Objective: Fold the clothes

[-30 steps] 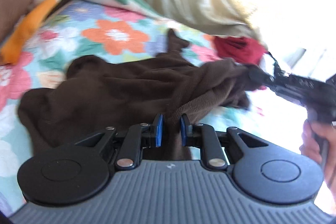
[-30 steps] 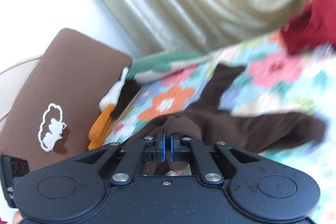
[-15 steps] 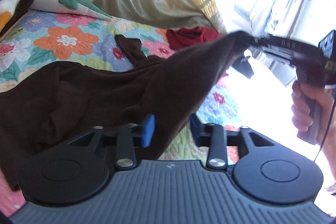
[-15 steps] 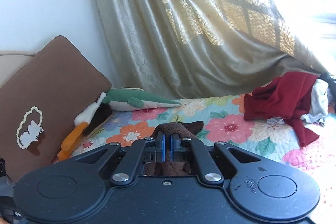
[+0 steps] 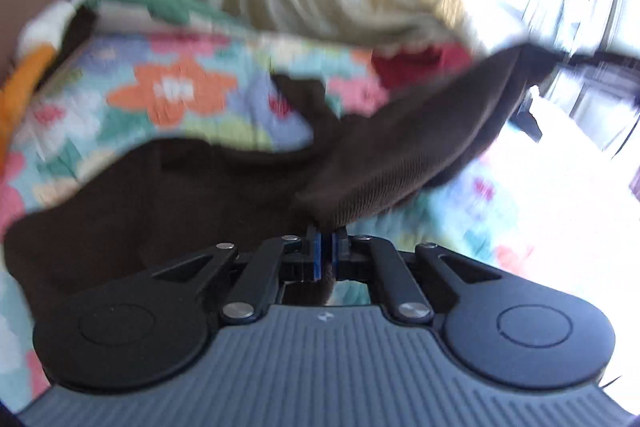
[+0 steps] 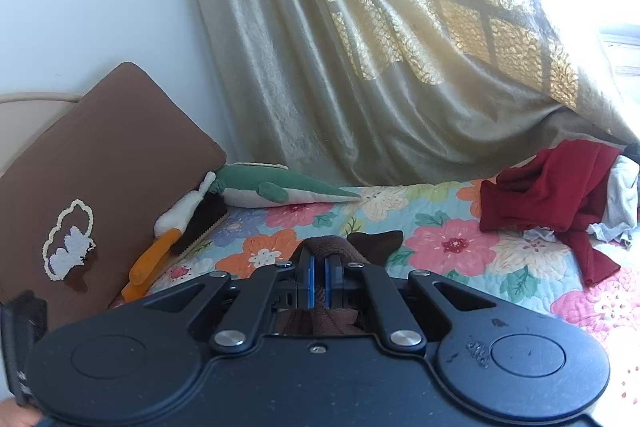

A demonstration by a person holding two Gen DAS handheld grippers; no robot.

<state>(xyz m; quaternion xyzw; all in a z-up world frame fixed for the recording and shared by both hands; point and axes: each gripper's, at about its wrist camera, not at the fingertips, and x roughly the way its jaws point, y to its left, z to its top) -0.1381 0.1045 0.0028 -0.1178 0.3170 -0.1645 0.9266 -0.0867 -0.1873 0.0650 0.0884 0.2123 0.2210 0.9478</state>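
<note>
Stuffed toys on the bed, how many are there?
2. A green whale-like plush lies along the curtain. A white, black and orange bird-like plush leans by the brown pillow. Others may hide out of view.

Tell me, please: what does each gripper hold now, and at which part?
Both hold the brown garment: the left gripper pinches an edge, the right gripper a bunched fold.
</note>
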